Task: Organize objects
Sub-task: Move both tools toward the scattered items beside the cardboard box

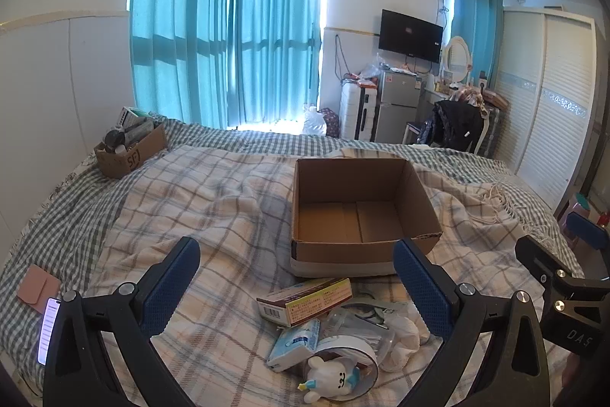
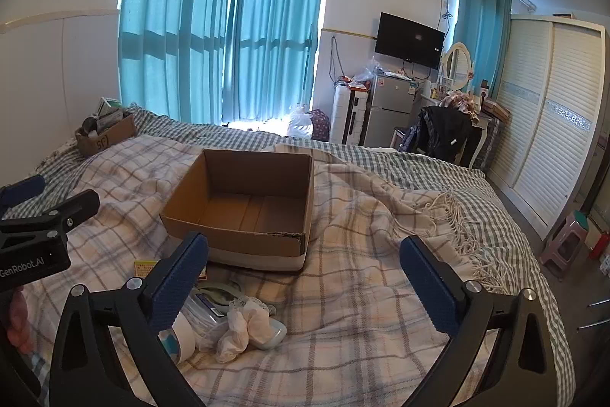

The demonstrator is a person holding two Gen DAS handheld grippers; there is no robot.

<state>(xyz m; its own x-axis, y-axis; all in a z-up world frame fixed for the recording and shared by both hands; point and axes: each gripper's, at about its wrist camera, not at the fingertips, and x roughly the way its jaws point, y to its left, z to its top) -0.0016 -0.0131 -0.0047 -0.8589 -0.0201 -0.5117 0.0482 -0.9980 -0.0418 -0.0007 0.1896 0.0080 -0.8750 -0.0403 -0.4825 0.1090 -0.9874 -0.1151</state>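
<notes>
Left claw [image 1: 297, 277]: fingers spread wide apart, nothing between them, touching nothing. It hangs over the near part of the bed, with the pile of small items below and between its blue pads [image 1: 173, 283].
Right claw [image 2: 305, 277]: fingers equally wide apart, holding nothing. It hovers above bare blanket to the right of the pile; the left pad overlaps the pile's edge in the right wrist view, but contact cannot be told.
Cardboard box [image 1: 358, 212]: open-topped, upright on the plaid blanket [image 1: 213, 201], interior bare of items. It sits just beyond the pile, near the middle of the bed.
Pile of items: a medicine carton [image 1: 305, 300] lies closest to the box, tilted. Below it are a blue-and-white tissue pack [image 1: 293, 344], a roll of white tape [image 1: 343, 346], clear plastic packaging, a crumpled white cloth [image 2: 244, 327] and a small white bear figure [image 1: 329, 378]. They lie touching or overlapping one another.
Second box [image 1: 129, 149]: smaller, marked "SF", at the far left corner of the bed, filled with assorted things, well apart from the pile.
Left edge of bed: a lit phone [image 1: 47, 330] beside a pink wallet [image 1: 38, 288].
Room: teal curtains [image 1: 228, 25], wall television [image 1: 411, 35], small fridge [image 1: 400, 102], white wardrobe [image 1: 549, 102].
</notes>
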